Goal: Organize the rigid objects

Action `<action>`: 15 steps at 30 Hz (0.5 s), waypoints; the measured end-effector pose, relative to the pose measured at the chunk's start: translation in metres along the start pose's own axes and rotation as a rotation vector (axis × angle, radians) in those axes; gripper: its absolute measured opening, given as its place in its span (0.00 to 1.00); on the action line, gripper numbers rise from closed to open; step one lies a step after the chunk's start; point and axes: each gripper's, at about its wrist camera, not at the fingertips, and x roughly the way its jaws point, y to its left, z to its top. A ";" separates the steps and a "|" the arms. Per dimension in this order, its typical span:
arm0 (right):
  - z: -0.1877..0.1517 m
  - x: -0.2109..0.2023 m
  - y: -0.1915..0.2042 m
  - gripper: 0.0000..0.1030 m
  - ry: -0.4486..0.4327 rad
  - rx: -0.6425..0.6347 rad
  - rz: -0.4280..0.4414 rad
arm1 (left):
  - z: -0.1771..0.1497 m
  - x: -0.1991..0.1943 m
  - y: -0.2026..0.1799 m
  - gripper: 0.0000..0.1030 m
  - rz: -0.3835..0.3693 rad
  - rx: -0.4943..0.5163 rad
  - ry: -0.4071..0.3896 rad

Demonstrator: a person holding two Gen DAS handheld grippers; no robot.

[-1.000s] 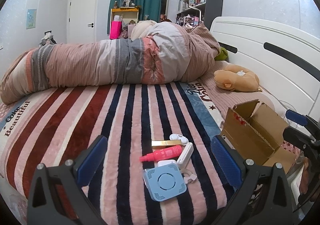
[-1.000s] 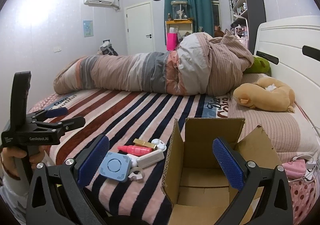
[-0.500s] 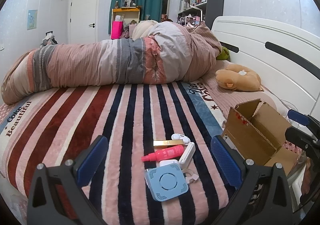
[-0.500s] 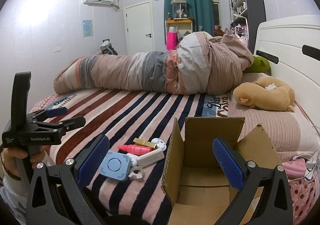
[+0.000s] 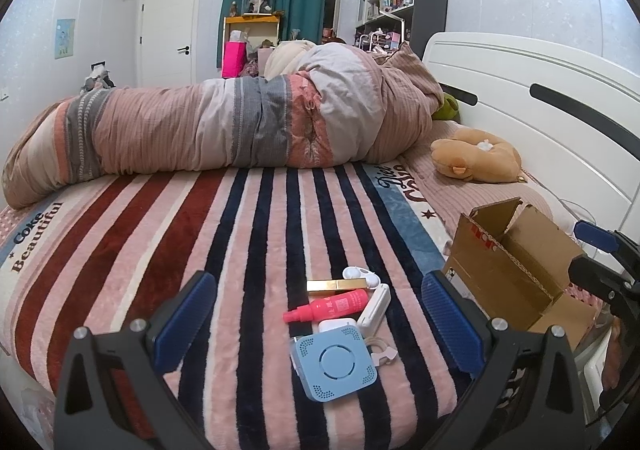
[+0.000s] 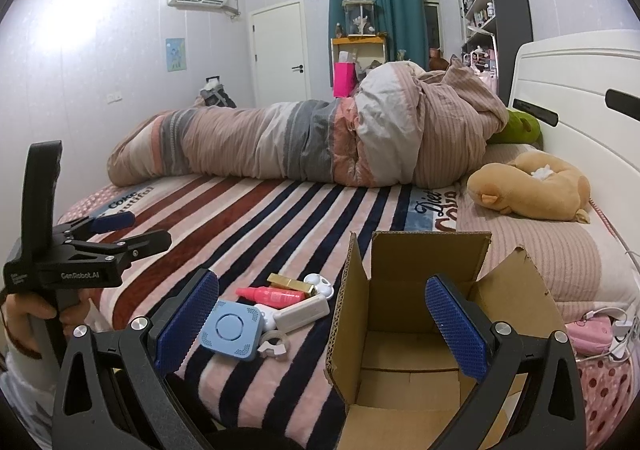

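Observation:
A small pile lies on the striped bed near its front edge: a light blue square device (image 5: 335, 364) (image 6: 232, 330), a pink bottle (image 5: 330, 308) (image 6: 270, 294), a gold bar-shaped box (image 5: 335, 286) (image 6: 290, 282), a white rectangular case (image 5: 374, 306) (image 6: 302, 313) and a white earbud-like piece (image 5: 358, 274) (image 6: 320, 284). An open cardboard box (image 5: 516, 270) (image 6: 400, 330) stands to their right. My left gripper (image 5: 316, 326) is open and empty just before the pile. My right gripper (image 6: 320, 326) is open and empty over the box's left wall.
A rolled striped duvet (image 5: 224, 125) lies across the far side of the bed. A tan plush pillow (image 5: 476, 155) rests by the white headboard (image 5: 540, 89). Pink items and cables (image 6: 596, 330) lie right of the box.
The left gripper has eased slightly back and up, so the pile sits a little lower in its view. The right gripper has barely moved. Both stay open.

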 end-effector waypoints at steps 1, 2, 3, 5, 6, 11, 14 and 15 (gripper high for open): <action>0.001 0.001 0.000 1.00 0.000 0.000 0.001 | 0.000 0.000 -0.002 1.00 0.001 0.001 0.000; 0.000 0.000 0.000 1.00 0.003 0.000 -0.001 | 0.000 0.000 0.000 1.00 -0.003 0.000 -0.002; -0.002 0.001 0.001 1.00 0.004 -0.001 -0.004 | 0.000 0.000 0.001 1.00 -0.008 0.000 -0.002; -0.004 0.002 0.006 1.00 0.012 -0.011 -0.012 | -0.002 0.001 0.003 1.00 -0.018 0.000 -0.004; -0.004 0.002 0.010 1.00 0.014 -0.020 -0.017 | -0.002 0.001 0.006 1.00 -0.023 -0.001 -0.006; -0.001 0.012 0.043 1.00 0.029 -0.104 -0.006 | -0.005 0.009 0.034 1.00 -0.074 -0.011 -0.033; -0.002 0.036 0.071 0.98 0.090 -0.169 0.070 | -0.009 0.023 0.058 1.00 -0.060 -0.001 -0.036; -0.005 0.049 0.082 0.98 0.129 -0.185 0.113 | -0.011 0.028 0.064 1.00 -0.048 0.004 -0.027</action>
